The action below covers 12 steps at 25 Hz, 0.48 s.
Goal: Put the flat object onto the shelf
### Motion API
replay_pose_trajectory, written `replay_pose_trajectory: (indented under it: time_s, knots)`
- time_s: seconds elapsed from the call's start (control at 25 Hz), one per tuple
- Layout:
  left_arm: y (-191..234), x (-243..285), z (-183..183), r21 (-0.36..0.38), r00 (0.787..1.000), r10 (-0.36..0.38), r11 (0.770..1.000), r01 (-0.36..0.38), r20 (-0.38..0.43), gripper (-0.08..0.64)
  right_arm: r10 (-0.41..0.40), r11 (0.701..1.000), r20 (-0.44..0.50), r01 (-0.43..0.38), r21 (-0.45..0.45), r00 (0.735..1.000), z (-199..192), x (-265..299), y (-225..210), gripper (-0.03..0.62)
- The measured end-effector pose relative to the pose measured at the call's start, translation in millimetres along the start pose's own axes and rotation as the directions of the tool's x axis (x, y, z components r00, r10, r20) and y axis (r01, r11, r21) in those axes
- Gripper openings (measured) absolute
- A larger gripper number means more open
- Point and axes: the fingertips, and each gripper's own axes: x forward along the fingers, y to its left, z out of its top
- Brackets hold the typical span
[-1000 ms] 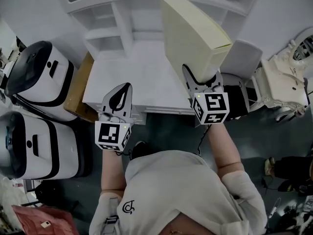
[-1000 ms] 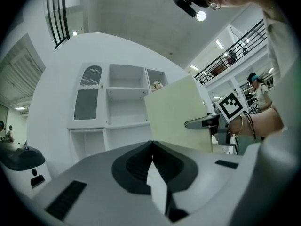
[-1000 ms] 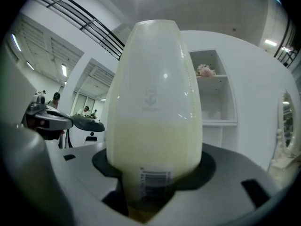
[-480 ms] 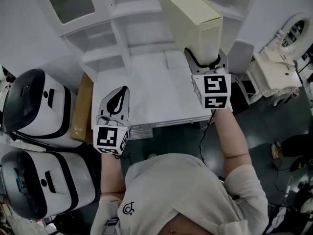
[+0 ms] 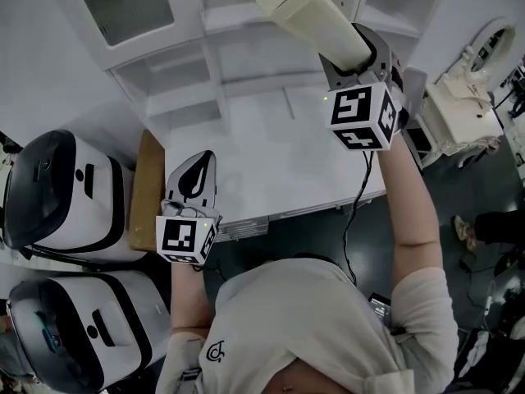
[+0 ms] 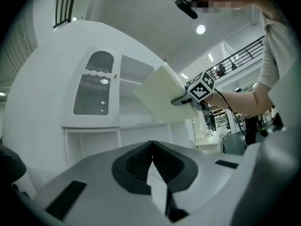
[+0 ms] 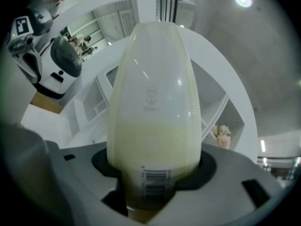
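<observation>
A person in a pale shirt (image 5: pixel 312 327) stands at the near edge of a white table (image 5: pixel 271 154), holding a tool in each hand. The left tongs (image 5: pixel 203 161) are pressed together with nothing between them, and hover level above the table's near left corner. To that side, on the floor, stand two white-and-black machines (image 5: pixel 57 195), with a brown board (image 5: pixel 146 191) just beside the table's edge.

The right tongs (image 5: pixel 354 49) are raised higher and further out, on an outstretched arm. They pinch the near end of the flat object (image 5: pixel 299 6), a cream-coloured slab; its barcoded end sits between the jaws, which press on both sides. From there it reaches away from the tongs, tilted, toward the white shelf (image 5: pixel 189 56) at the back of the table. It is in the air in front of the shelf's open compartments; whether its far end touches the shelf cannot be told.
</observation>
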Motion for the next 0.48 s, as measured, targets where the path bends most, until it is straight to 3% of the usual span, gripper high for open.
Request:
replay_pose_trajectory:
  time_s: [0.24, 0.48]
  knots:
    - [13, 20, -7, -0.015, 1.0, 0.016, 1.0, -0.016, 0.005, 0.012, -0.037, 0.958, -0.039, 0.024, -0.284, 0.999, 5, 38, 6, 0.293]
    - [20, 39, -3, -0.012, 0.999, 0.036, 0.999, -0.036, 0.012, 0.012, -0.012, 0.919, -0.071, -0.017, -0.394, 0.997, -6, 77, 19, 0.298]
